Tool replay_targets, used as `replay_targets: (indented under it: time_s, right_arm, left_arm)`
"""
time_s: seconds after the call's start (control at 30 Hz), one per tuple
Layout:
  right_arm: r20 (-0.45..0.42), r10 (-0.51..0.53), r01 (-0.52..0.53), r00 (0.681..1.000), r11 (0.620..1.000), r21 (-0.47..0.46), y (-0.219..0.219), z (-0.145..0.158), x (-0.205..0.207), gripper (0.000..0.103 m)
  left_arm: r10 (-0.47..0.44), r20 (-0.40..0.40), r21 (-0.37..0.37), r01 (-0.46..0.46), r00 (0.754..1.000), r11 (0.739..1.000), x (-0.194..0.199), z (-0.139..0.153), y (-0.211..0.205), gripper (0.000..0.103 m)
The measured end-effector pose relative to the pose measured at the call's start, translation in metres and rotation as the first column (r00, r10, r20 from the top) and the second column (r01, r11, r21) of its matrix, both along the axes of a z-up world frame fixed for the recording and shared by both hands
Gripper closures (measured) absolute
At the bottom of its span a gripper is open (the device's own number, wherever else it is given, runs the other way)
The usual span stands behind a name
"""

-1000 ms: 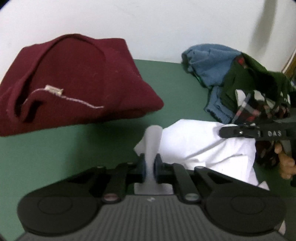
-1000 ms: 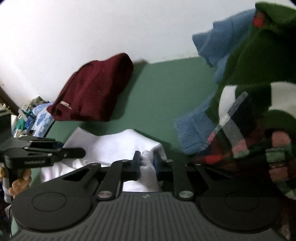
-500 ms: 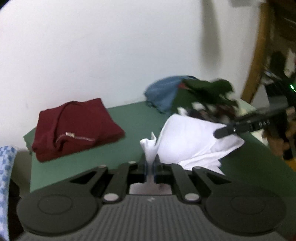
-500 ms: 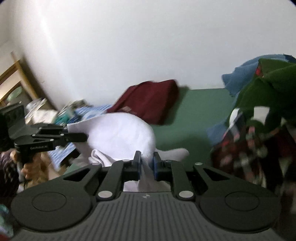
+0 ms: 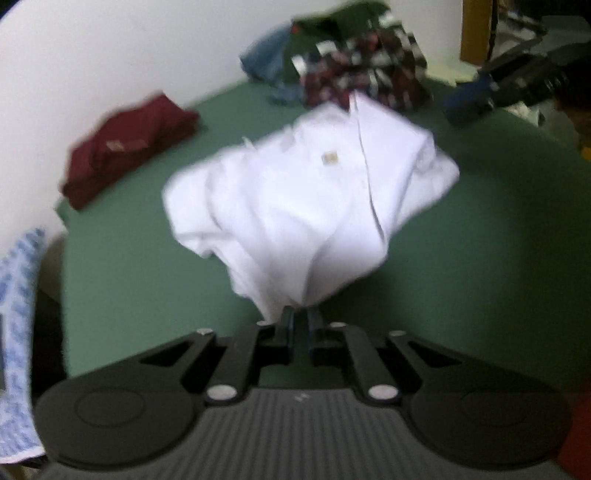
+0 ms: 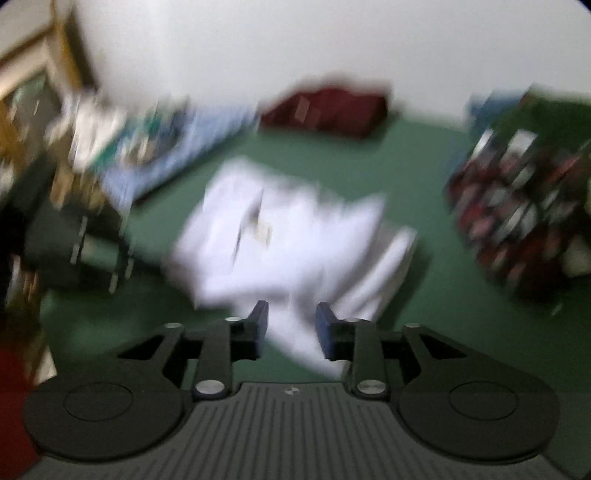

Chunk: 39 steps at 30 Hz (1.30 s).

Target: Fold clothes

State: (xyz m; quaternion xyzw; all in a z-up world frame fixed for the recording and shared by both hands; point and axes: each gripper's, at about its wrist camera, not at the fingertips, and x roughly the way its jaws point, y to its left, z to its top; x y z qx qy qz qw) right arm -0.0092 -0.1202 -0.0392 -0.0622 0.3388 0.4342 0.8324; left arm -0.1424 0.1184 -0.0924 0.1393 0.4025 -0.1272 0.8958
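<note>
A white shirt [image 5: 314,192] lies bunched over the middle of the green table [image 5: 147,277], with a small label showing on top. My left gripper [image 5: 301,317] has its jaws opening. They stand slightly apart with the shirt's near edge just at the fingertips and green table showing in the gap. In the blurred right wrist view the white shirt [image 6: 280,236] reaches between the jaws of my right gripper [image 6: 291,321]. These jaws are opening and stand wide, and the pads are not pressing on the cloth. The right gripper [image 5: 476,99] also shows at the upper right.
A folded maroon garment [image 5: 125,147] sits by the white wall at the table's far left. A heap of blue, green and plaid clothes [image 5: 354,62] fills the far corner. A blue-and-white patterned cloth [image 5: 18,314] hangs beyond the left edge. A wooden frame [image 5: 474,29] stands at the right.
Both grippers pulled back toward the near edge, drawing the white shirt out across the table. Their jaws, earlier shut on the cloth, have now parted, the right ones widely.
</note>
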Motion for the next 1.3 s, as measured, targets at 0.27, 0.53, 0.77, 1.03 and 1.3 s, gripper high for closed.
replay_targets:
  time_s: [0.27,0.53,0.77,1.03,1.3]
  right_arm:
    - [0.016,-0.232,0.233,0.973,0.971,-0.046,0.057,-0.030,0.014,0.046]
    - [0.043,-0.197,0.196,0.980,0.980,0.010,0.043,-0.028,-0.014,0.097]
    - [0.148,0.124,-0.077,0.981,0.954,-0.289,0.057,-0.042,-0.058,0.097]
    - [0.060,-0.031,0.041,0.998,0.985,-0.167,0.043,-0.027,-0.062,0.055]
    - [-0.246,-0.419,0.446,0.874,0.892,0.067,0.015,-0.047,-0.024,0.059]
  left_arm:
    - [0.058,0.128,-0.090,-0.046,0.990,0.995,0.018,0.035,0.000,0.074]
    - [0.176,0.033,-0.032,-0.175,0.984,0.984,0.039,-0.013,-0.008,0.073]
    - [0.167,-0.017,-0.128,-0.168,0.986,0.977,0.022,-0.015,-0.002,0.092]
    - [0.229,0.039,-0.120,-0.223,0.973,0.968,0.009,-0.007,-0.003,0.079]
    - [0.253,0.040,-0.125,-0.246,0.967,0.961,0.019,-0.010,0.001,0.056]
